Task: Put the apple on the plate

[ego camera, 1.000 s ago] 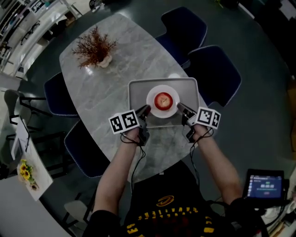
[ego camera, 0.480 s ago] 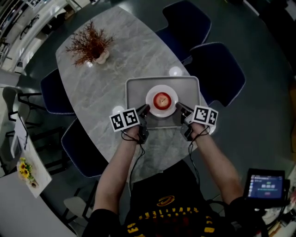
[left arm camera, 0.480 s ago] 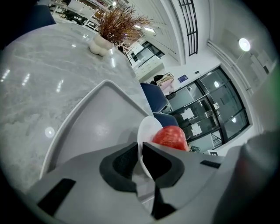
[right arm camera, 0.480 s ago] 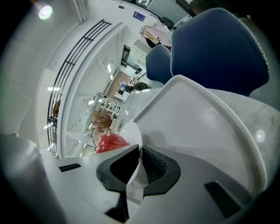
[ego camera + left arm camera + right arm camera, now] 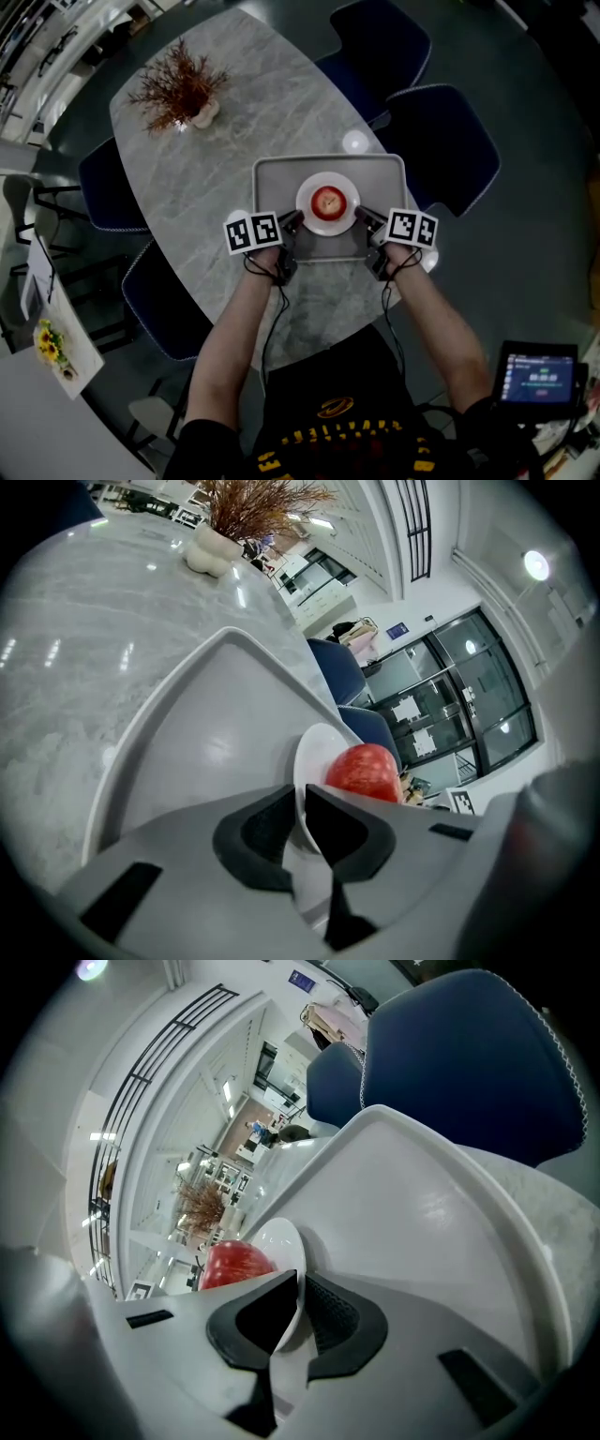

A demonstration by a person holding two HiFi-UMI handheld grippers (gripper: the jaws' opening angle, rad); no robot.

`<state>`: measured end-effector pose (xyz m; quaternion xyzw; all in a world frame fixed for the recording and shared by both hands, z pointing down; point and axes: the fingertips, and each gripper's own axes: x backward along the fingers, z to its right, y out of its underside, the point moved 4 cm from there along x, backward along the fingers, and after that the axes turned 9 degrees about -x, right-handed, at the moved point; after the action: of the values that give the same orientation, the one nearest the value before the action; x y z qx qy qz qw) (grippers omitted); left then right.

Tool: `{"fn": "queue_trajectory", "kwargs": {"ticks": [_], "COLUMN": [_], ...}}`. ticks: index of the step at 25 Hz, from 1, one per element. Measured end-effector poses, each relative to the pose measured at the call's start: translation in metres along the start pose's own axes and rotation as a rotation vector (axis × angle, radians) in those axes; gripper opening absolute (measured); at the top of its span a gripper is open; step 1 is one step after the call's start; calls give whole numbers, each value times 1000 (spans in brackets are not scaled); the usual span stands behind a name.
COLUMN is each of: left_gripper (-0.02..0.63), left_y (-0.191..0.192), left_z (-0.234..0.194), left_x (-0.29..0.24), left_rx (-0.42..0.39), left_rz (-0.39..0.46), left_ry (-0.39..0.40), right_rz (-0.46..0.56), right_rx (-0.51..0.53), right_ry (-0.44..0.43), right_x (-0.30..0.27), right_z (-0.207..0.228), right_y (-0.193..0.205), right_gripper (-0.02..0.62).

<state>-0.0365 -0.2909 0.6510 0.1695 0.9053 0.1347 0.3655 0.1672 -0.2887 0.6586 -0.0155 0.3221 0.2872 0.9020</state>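
Apple (image 5: pixel 327 202) sits centred on plate (image 5: pixel 328 178), plate inside tray (image 5: pixel 281 178). Left gripper (image 5: pixel 293 221) and right gripper (image 5: pixel 363 218) pinch opposite plate rims, jaws nearly closed. Same layout as second ago; placement judged done.

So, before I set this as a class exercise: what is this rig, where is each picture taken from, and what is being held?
There is no robot here. A person holds a pair of tongs in each hand, and the marker cubes are part of them. The head view comes from a camera on the person's head, looking down. The two gripper views come from cameras riding on the tongs, looking along their jaws. On the marble table stand a dried plant and a grey tray. In the tray is a white plate carrying a red apple. The left tongs and right tongs are each shut on the plate's rim, on opposite sides.
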Motion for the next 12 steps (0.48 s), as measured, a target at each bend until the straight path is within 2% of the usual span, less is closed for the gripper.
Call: {"fn": "queue_trajectory", "kwargs": {"ticks": [12], "left_gripper": [37], "left_y": [1], "left_z": [0], "left_x": [-2], "left_rx": [-16], "left_rz": [-42], "left_ry": [-9], "right_rz": [-18], "right_rx": [46], "right_ry": [49], "right_x": [-1], "right_z": [-1], "right_y": [-1], "right_gripper": [33]}}
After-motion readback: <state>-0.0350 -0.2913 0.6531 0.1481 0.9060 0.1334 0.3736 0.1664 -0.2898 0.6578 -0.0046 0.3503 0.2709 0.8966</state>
